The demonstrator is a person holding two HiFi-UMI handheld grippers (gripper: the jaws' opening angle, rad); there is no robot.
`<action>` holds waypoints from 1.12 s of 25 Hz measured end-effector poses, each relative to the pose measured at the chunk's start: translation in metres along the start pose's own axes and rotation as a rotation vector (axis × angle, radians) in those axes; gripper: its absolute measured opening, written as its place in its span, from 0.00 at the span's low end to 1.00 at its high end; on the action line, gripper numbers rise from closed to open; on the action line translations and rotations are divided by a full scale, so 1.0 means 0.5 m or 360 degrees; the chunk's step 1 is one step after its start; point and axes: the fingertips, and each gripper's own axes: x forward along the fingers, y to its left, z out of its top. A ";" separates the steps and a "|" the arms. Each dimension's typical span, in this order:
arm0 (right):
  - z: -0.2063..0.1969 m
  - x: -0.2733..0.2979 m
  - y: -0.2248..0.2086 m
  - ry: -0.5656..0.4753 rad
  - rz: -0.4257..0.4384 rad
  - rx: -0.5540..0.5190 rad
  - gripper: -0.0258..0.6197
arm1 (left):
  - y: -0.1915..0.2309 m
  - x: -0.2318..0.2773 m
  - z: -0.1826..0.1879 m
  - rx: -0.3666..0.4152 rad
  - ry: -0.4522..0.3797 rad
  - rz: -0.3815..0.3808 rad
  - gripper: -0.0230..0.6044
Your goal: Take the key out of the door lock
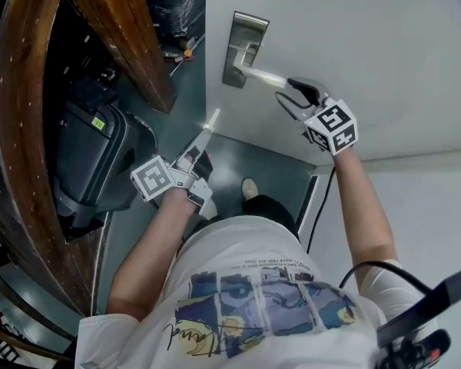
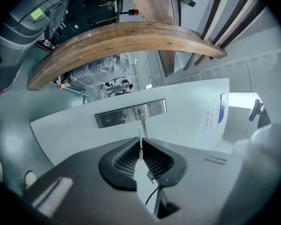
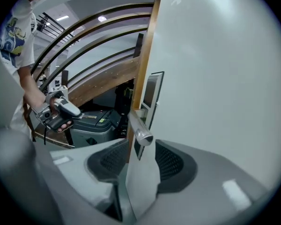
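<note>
The white door (image 1: 384, 52) carries a steel lock plate (image 1: 244, 48) with a lever handle (image 1: 265, 75). My right gripper (image 1: 290, 94) stands open at the lever's free end; the lever tip (image 3: 144, 136) lies between the jaws, and no pad presses on it. My left gripper (image 1: 206, 133) is away from the door, below the plate, shut on a thin silvery key (image 1: 213, 118) that sticks out past its tips. In the left gripper view the key (image 2: 140, 142) shows edge-on between the pads, with the lock plate (image 2: 131, 114) ahead of it. The left gripper (image 3: 58, 111) also appears in the right gripper view.
A curved wooden stair rail (image 1: 123, 29) runs close to the door's edge on the left. A black case (image 1: 92, 156) stands on the grey floor beneath it. The person's shoe (image 1: 250, 188) is near the door's foot.
</note>
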 end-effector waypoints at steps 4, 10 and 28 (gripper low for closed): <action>-0.013 -0.038 -0.008 0.0017 -0.0159 0.0099 0.29 | -0.014 -0.019 -0.004 0.0070 0.0057 -0.0003 0.07; -0.058 -0.100 0.067 0.0038 -0.0275 0.0279 0.29 | -0.052 -0.039 -0.005 0.0375 0.0166 -0.0015 0.07; -0.006 -0.251 0.286 -0.0129 -0.0153 0.0378 0.27 | -0.173 -0.083 -0.094 0.1291 0.0390 0.0164 0.07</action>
